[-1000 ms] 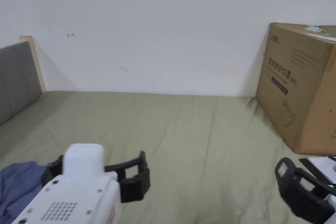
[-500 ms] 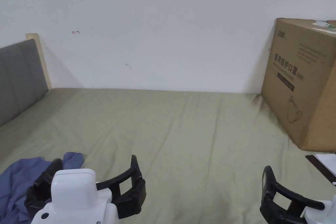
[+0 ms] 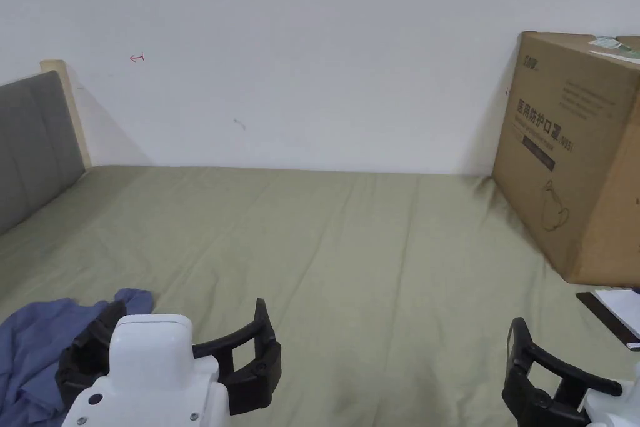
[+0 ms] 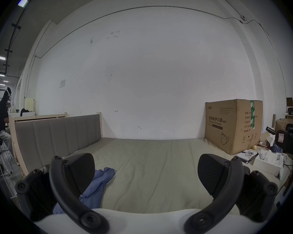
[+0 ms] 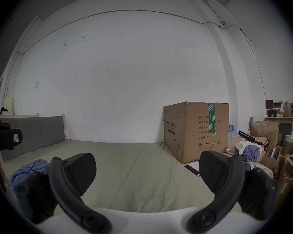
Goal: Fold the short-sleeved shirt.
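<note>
While both grippers, left [image 3: 181,353] and right [image 5: 147,173], hold their fingers [image 4: 79,168] spread wide and empty, the blue shirt [image 3: 37,347] lies crumpled at the bed's [image 3: 375,247] left near edge. A pinch there may catch several bunched layers, or slide it off that edge.

all views face wall [image 3: 312,40], share bed [image 3: 375,247]

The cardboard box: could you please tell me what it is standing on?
The box stands on the green sheet of the bed, against the white wall. Whatever lies under or behind the box is covered.
</note>
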The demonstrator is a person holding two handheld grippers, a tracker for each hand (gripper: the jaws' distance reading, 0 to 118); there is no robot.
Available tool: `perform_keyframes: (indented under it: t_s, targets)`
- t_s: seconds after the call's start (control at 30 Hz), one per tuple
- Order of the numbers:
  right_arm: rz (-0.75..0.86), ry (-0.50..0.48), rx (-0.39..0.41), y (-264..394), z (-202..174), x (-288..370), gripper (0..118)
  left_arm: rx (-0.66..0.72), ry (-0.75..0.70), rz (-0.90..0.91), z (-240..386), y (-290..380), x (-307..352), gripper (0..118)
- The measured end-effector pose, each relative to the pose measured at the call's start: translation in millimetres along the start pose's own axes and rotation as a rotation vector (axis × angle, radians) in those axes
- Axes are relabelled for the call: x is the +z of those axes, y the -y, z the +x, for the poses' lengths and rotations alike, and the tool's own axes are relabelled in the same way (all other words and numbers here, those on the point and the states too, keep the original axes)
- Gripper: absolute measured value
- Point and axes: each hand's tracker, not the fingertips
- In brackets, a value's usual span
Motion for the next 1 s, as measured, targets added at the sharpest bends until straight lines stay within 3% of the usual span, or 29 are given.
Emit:
perform_keyframes:
  t_s: [0.37,0.53,0.57,0.6,0.63,0.67,0.7,1.0]
  targets:
    - [0.025,0.023,0.062,-2.8,-5.7,2.4,118,-0.007,0.023,0.004,1.8,-4.7,-4.0,118]
    - [0.026,0.008,0.052,-6.2,-5.4,1.8,115,-0.018,0.031,0.002,3.3,-5.7,-6.8,116]
    - [0.023,0.004,0.047,-7.5,-5.1,2.6,106,-0.021,0.031,-0.001,4.2,-6.3,-6.9,107]
    - [0.018,0.006,0.046,-8.6,-5.1,3.2,92,-0.026,0.027,0.001,5.3,-6.5,-6.5,89]
    - [0.021,0.007,0.039,-8.2,-4.9,3.5,65,-0.036,0.021,0.004,6.7,-6.7,-6.0,59]
    - [0.02,0.019,0.037,-8.3,-4.4,3.7,24,-0.044,0.019,0.001,6.7,-7.0,-6.4,15]
    - [0.01,0.028,0.041,-8.7,-4.8,2.7,1,-0.065,0.004,-0.024,7.4,-7.1,-8.8,0]
    - [-0.046,0.027,0.021,-6.7,4.5,0.2,1,-0.066,0.032,-0.037,6.1,-1.2,-6.1,0]
